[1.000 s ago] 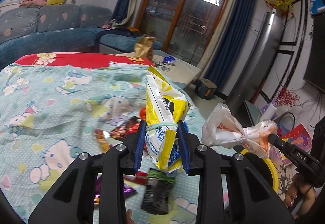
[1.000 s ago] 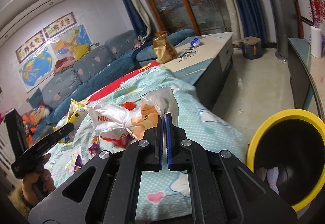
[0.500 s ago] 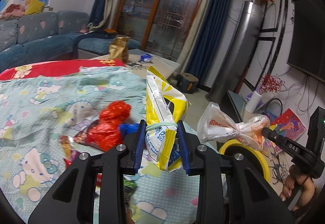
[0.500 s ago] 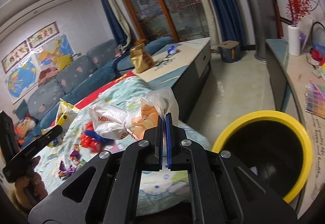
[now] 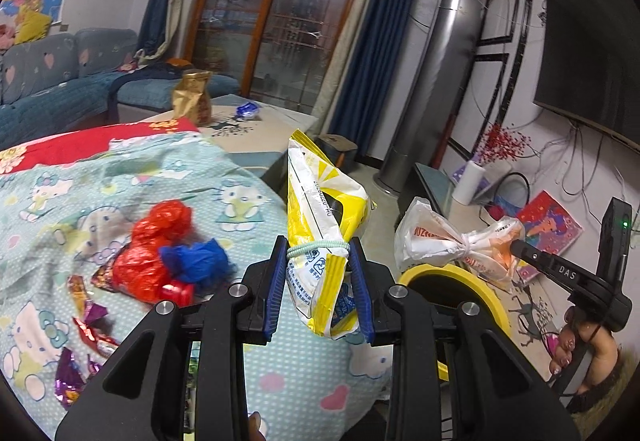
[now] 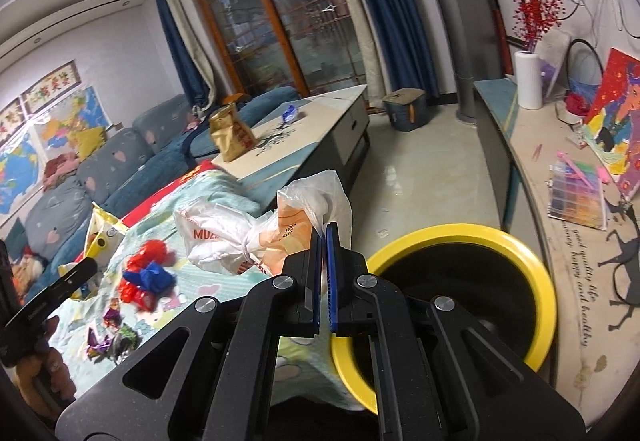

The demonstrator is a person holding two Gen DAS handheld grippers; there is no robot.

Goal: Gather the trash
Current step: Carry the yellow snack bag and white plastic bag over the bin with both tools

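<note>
Step in hand, by judgement: carrying two pieces of trash to the yellow-rimmed bin [image 6: 460, 281] for release

- Left gripper [image 5: 320, 277]: pinching the yellow snack bag [image 5: 320, 209] at its banded waist, blue pads pressed against both sides, bag standing upright above the fingers
- Right gripper [image 6: 323, 273]: fingers drawn nearly together, clamping a thin edge of the knotted white plastic bag [image 6: 240, 237]; bulk of that bag hanging to the left of the fingers, above the near edge of the patterned cloth [image 5: 248, 361]
- Bin: standing on the floor just right of the cloth-covered surface, opening facing up, partly under the right gripper in the right wrist view
- Remaining on the cloth: red crumpled bag [image 5: 152, 253], blue crumpled piece [image 5: 192, 261], several small foil wrappers [image 5: 84, 317] at the near left

Doing it well, as advice:
- Centring each item over the dark opening before parting the fingers, not over the yellow rim
- Bringing the white bag fully across first, since most of it is hanging outside the rim line
- Lowering close to the opening, as light plastic is likely drifting when dropped from height
- Keeping the two grippers apart over the bin, avoiding contact
</note>
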